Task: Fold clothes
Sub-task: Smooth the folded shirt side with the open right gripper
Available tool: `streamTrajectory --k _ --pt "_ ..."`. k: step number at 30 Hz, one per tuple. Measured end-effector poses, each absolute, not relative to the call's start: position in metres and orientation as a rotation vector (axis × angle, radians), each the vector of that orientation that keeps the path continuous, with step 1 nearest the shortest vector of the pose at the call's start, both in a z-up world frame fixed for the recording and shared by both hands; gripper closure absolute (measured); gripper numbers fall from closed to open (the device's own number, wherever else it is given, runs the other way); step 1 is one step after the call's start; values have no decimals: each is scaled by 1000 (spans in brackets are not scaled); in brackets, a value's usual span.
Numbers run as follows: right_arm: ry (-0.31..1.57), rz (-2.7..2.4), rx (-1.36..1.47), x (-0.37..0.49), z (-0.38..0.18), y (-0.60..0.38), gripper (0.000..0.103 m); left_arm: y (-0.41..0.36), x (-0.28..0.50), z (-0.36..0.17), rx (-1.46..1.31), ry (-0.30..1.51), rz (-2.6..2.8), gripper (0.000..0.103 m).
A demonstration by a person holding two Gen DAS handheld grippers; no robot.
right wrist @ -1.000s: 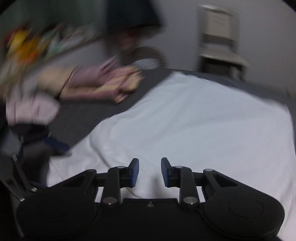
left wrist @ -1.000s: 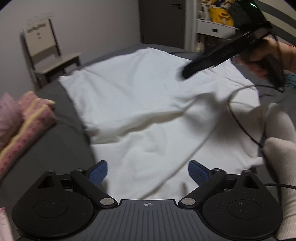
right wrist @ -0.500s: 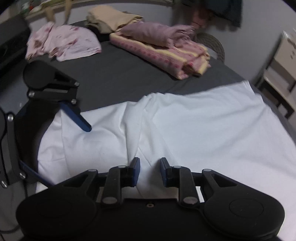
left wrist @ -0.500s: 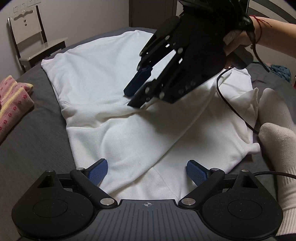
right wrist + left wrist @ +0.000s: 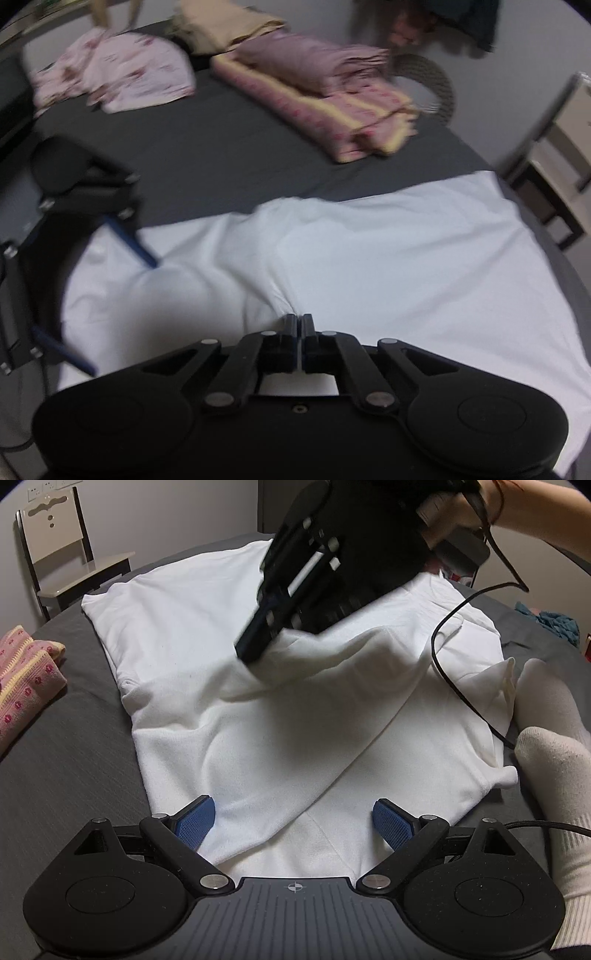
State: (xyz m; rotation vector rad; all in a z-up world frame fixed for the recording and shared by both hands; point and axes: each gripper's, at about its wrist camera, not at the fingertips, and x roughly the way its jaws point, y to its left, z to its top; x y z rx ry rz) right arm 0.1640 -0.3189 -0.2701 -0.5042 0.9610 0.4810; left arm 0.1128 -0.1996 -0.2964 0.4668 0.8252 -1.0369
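Right gripper pressed together on a pinch of the white garment, fabric gathered into small creases just ahead of the tips. Left gripper spread wide apart, blue pads low over the near edge of the same garment, nothing between them. Garment spread across the dark grey bed, one fold lifted under the right gripper. Left of the left gripper, a pink patterned folded pile; to its right, white socks. Beyond the right gripper, more folded clothes, blurred.
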Motion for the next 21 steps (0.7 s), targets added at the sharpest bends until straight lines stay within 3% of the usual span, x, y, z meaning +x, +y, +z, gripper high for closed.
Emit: streamTrajectory --k 7,10,13,18,21 --pt "1027 386 -361 187 -282 -343 102 -198 114 -296 466 833 -1038 11" --pt "1000 419 -268 190 -275 -350 96 -198 113 -295 470 835 -1038 11" --pt "961 497 -144 196 -262 -350 66 -198 114 -295 473 845 -1040 11" --pt "1009 579 -89 219 -265 -328 69 -196 113 -294 478 855 -1051 11" --pt "1061 622 -160 221 -279 -304 81 -195 112 -293 475 859 -1056 11"
